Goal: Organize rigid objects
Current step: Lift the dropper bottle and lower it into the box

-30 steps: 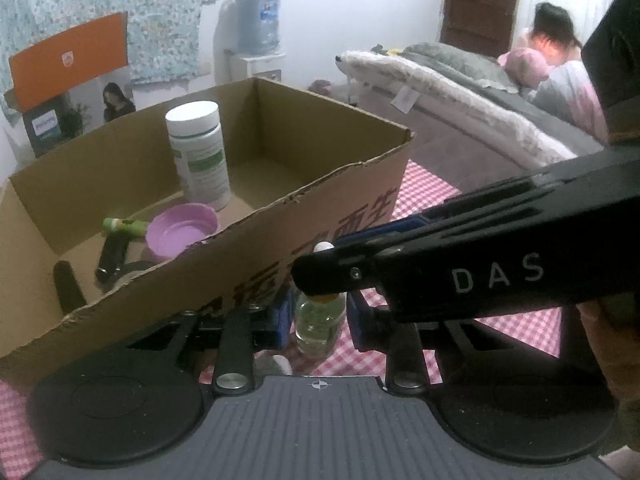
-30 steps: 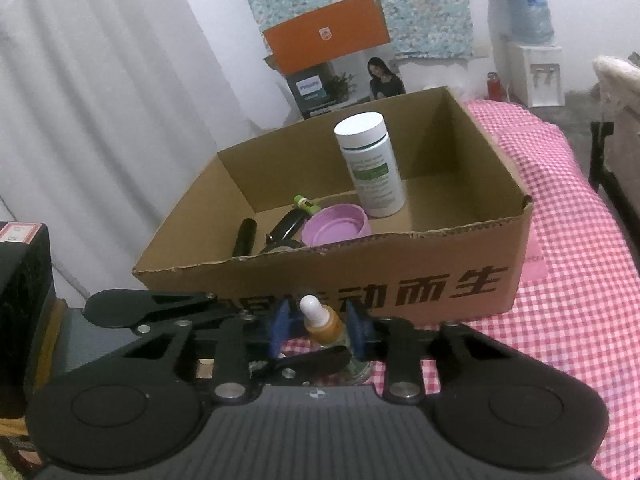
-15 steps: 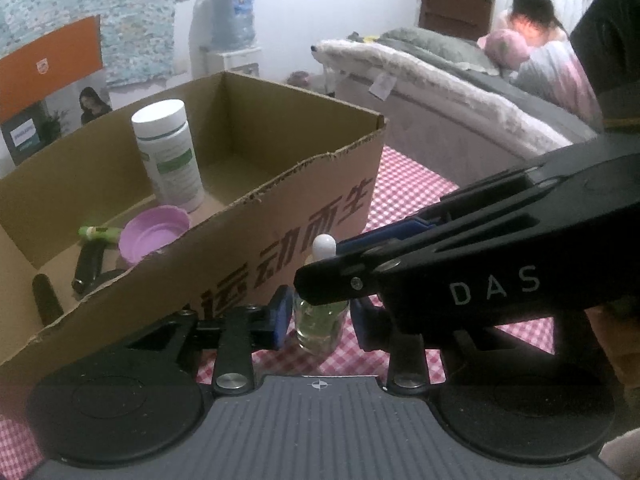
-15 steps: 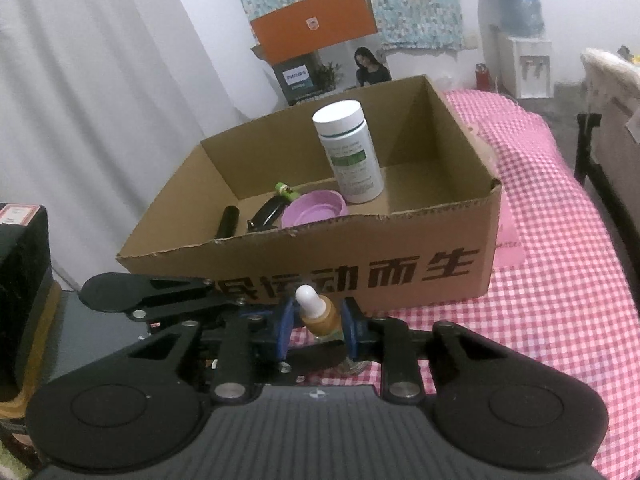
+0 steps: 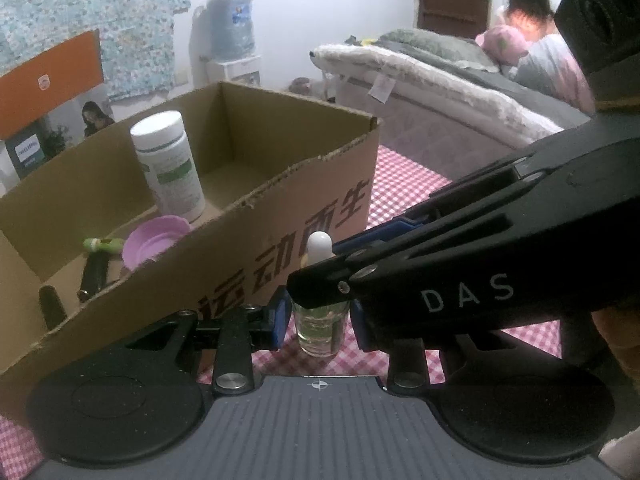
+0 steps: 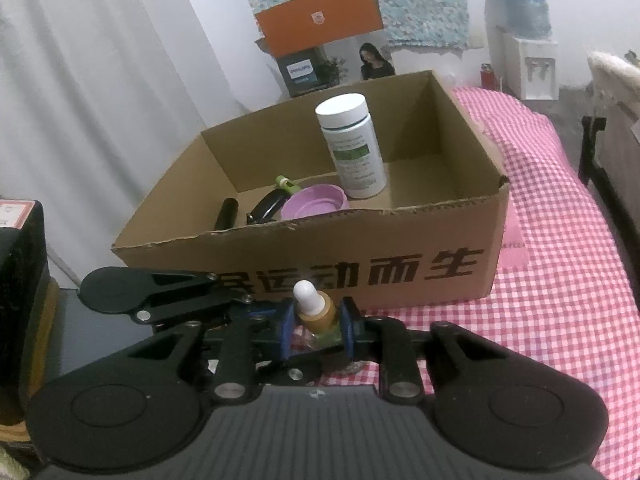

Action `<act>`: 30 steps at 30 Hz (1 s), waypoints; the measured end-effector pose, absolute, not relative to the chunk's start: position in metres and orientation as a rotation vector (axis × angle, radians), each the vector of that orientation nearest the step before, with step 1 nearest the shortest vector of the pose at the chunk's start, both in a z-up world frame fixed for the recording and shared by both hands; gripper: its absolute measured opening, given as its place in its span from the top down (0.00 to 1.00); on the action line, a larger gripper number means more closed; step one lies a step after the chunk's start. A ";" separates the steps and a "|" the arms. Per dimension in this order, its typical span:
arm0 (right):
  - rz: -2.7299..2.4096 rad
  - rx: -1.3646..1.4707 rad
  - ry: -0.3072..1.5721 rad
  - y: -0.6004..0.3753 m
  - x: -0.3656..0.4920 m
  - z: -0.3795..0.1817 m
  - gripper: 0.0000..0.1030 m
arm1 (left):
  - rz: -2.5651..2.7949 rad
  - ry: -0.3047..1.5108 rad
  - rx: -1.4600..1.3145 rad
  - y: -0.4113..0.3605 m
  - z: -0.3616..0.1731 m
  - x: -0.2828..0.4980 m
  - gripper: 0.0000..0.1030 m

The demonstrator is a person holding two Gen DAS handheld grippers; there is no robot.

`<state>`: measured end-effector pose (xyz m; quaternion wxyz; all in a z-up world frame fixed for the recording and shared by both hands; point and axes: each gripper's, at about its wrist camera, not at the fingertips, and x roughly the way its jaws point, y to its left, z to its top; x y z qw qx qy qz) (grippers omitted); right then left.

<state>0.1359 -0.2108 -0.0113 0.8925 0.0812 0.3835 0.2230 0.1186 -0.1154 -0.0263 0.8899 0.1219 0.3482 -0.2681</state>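
Note:
A small glass dropper bottle [image 5: 320, 326] with a white bulb and wooden collar [image 6: 316, 312] seems to stand on the pink checked cloth, just in front of an open cardboard box [image 6: 360, 248]. My left gripper [image 5: 319, 316] is around the bottle's glass body, with a narrow gap at each blue pad. My right gripper [image 6: 316, 322] is closing, its pads against the collar. One of its fingers [image 5: 420, 280] crosses the left wrist view and hides the bottle's neck. In the box are a white pill bottle [image 6: 352, 148], a purple lid [image 6: 314, 202] and dark tools.
The checked cloth [image 6: 560, 280] runs on to the right of the box. A bed [image 5: 440, 92] with a person [image 5: 536, 40] on it lies beyond. An orange-topped carton [image 6: 320, 40] and a water dispenser [image 6: 524, 40] stand at the back wall. A black object [image 6: 20, 300] is at the left.
The right gripper's pads have drawn in onto the bottle's collar. The left gripper's pads have eased slightly off the glass body. Both views have shifted a little against the box.

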 end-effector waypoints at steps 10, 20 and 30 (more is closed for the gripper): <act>0.534 0.076 0.672 -0.207 0.126 0.055 0.76 | -0.562 0.635 0.141 -0.098 0.046 0.120 0.70; 0.632 0.025 0.612 -0.215 0.187 0.118 0.76 | -0.524 0.619 0.104 -0.107 0.075 0.196 0.70; 0.618 0.094 0.790 -0.236 0.301 0.078 0.76 | -0.448 0.765 0.133 -0.135 0.035 0.283 0.70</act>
